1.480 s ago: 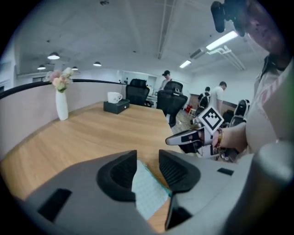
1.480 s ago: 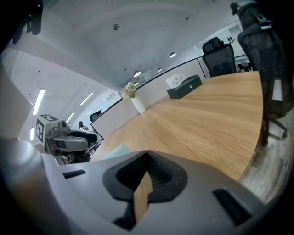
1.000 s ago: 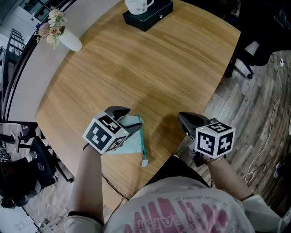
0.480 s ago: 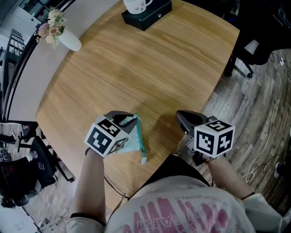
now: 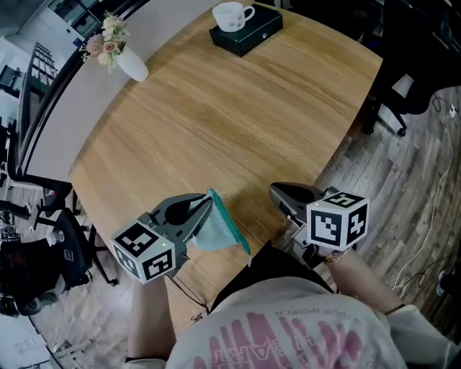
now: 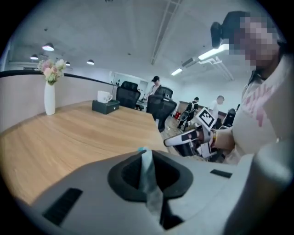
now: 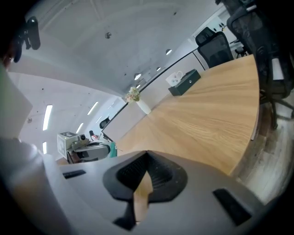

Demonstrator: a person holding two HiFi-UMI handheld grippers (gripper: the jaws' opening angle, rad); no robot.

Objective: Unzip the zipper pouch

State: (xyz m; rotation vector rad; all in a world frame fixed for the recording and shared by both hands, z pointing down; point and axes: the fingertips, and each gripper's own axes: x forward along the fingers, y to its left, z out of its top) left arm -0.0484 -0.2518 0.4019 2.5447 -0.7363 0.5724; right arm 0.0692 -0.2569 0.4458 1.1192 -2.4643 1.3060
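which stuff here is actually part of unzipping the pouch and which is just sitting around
For the job: zipper pouch; left tongs, jaws just closed onto the pouch; right tongs, shut and empty.
Lying about: flower vase; white cup on a black box.

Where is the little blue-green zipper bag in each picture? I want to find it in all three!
Head view: the teal fabric zipper pouch is low in the middle, pinched in the left gripper.
Left gripper view: bottom centre, a thin teal strip between the shut jaws.
Right gripper view: a small teal bit at far left, at the left gripper's tip.
Shared landmark: the white vase of flowers on the table.
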